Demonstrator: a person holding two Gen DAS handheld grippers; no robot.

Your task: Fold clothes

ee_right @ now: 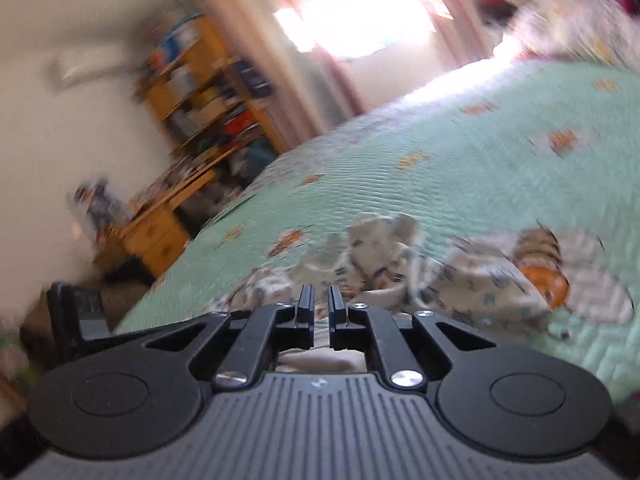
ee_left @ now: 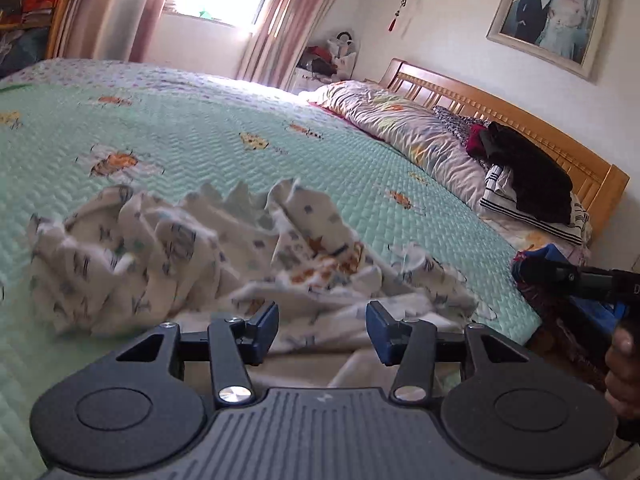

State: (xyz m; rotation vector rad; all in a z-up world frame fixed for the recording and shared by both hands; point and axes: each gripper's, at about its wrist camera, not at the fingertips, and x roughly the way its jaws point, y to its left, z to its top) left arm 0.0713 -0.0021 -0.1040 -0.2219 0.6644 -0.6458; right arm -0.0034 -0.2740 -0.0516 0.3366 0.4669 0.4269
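- Holding my left gripper (ee_left: 322, 330) low over the near edge of the bed, I see its jaws stand apart, with nothing pinched between them.
- Crumpled in front of it lies the printed white garment (ee_left: 208, 256), on the green quilt (ee_left: 192, 136).
- Its long axis runs across my left view, side to side; no clear top or bottom shows in the bunched folds.
- My right gripper (ee_right: 319, 306) shows a narrow gap between its jaws, just before the garment (ee_right: 400, 264), gripping nothing.

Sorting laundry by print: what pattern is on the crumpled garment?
White garment with small grey and orange printed figures; clearest in the left wrist view.
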